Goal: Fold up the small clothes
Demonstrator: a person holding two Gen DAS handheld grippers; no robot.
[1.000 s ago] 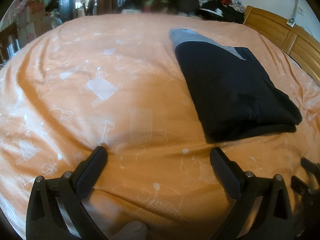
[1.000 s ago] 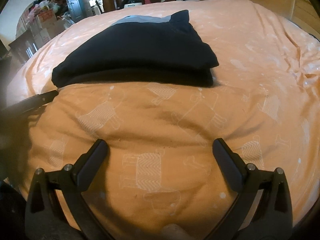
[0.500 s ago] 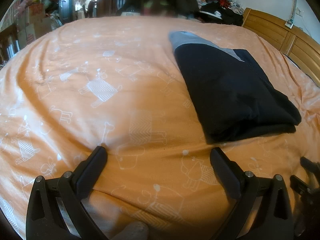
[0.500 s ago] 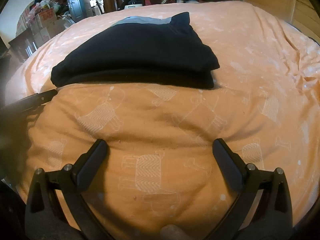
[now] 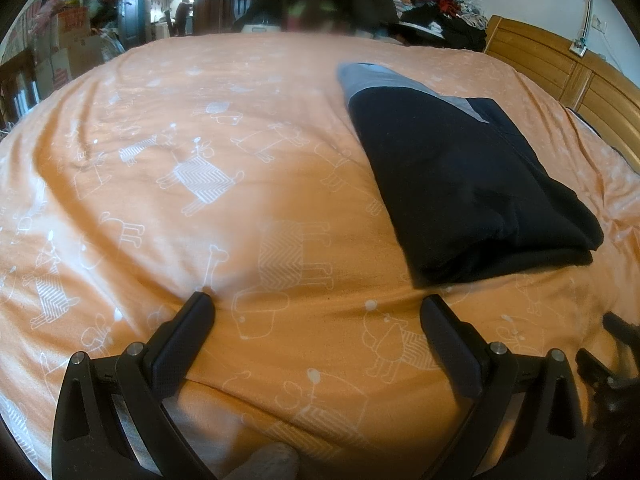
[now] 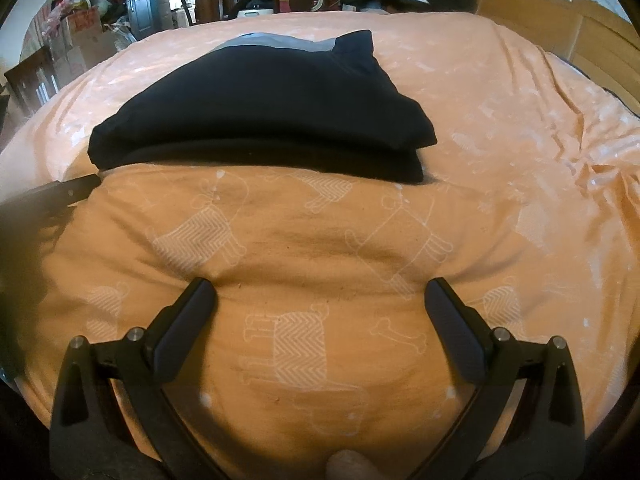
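A folded dark navy garment with a grey panel at its far end lies flat on the orange bedspread. My left gripper is open and empty, near the bed's front edge, with the garment ahead and to its right. In the right wrist view the same garment lies straight ahead, beyond a bulge of bedspread. My right gripper is open too, holding nothing, well short of the garment. Part of the other gripper shows at the left edge.
A wooden headboard runs along the right side of the bed. Piled clothes sit beyond the far edge. Cardboard boxes and clutter stand at the far left by a doorway. The bedspread is wrinkled at the right.
Both views have shifted only slightly; the garment sits a little lower and nearer in the left wrist view. Both grippers stay open and empty.
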